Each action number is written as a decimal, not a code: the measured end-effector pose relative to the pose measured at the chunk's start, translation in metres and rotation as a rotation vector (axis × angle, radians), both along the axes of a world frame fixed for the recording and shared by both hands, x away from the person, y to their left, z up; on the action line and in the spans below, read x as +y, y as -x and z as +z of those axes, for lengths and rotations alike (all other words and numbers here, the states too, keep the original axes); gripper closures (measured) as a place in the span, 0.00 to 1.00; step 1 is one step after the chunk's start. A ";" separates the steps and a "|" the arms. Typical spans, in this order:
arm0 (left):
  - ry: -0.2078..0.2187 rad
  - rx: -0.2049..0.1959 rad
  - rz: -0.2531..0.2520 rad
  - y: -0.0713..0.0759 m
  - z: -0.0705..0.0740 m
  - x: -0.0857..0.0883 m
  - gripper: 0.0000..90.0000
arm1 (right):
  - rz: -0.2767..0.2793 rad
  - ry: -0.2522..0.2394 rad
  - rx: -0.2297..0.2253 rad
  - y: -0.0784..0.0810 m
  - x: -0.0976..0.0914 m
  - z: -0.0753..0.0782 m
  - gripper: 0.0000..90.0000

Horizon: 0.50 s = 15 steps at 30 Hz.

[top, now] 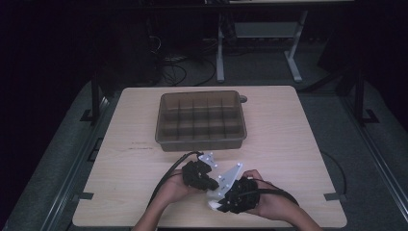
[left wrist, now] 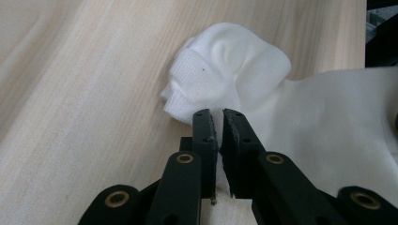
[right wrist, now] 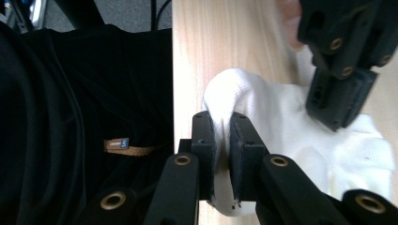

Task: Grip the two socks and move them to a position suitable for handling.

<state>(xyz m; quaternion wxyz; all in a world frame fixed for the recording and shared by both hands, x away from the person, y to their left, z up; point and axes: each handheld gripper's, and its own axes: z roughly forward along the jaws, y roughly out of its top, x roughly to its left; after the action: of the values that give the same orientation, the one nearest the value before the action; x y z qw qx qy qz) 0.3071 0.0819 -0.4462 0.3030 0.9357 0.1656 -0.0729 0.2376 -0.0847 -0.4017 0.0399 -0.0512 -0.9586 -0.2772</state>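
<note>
One white ribbed cloth sock (left wrist: 225, 70) lies bunched at the near edge of the pale wooden surface (top: 288, 130). Both hand-held grippers pinch it: left hand-held gripper (left wrist: 217, 117) and right hand-held gripper (right wrist: 222, 119). One brown compartmented plastic tray (top: 200, 120) sits toward the far edge.

A white ribbed sock (left wrist: 225, 70) lies crumpled on the pale wooden bench (left wrist: 94, 93) near its front edge, partly bunched.
</note>
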 end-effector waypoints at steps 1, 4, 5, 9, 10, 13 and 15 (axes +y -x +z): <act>-0.002 0.000 -0.005 0.000 0.000 0.000 0.93 | -0.002 -0.002 -0.004 0.000 0.000 0.001 0.91; 0.001 0.006 -0.005 0.003 0.000 0.001 0.93 | 0.000 -0.002 -0.006 0.000 0.000 0.004 0.91; 0.001 0.008 -0.011 0.004 0.000 0.001 0.93 | 0.001 -0.002 -0.006 0.000 0.000 0.005 0.91; 0.003 0.003 -0.028 0.006 0.000 0.003 0.91 | 0.001 0.002 -0.010 0.002 0.001 0.009 0.91; 0.020 0.002 -0.018 0.006 0.002 0.004 0.91 | 0.002 0.003 -0.010 0.002 0.002 0.010 0.91; 0.047 -0.009 -0.011 0.007 0.008 0.007 0.91 | 0.005 0.006 -0.003 0.002 0.003 0.009 0.91; 0.055 -0.016 -0.002 0.007 0.012 0.009 0.91 | 0.009 0.009 0.000 0.003 0.003 0.009 0.91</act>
<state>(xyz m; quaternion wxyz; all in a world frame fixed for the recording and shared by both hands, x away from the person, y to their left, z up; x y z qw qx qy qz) 0.3002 0.0904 -0.4344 0.3300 0.9277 0.1599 -0.0701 0.2344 -0.0813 -0.3927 0.0408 -0.0469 -0.9601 -0.2726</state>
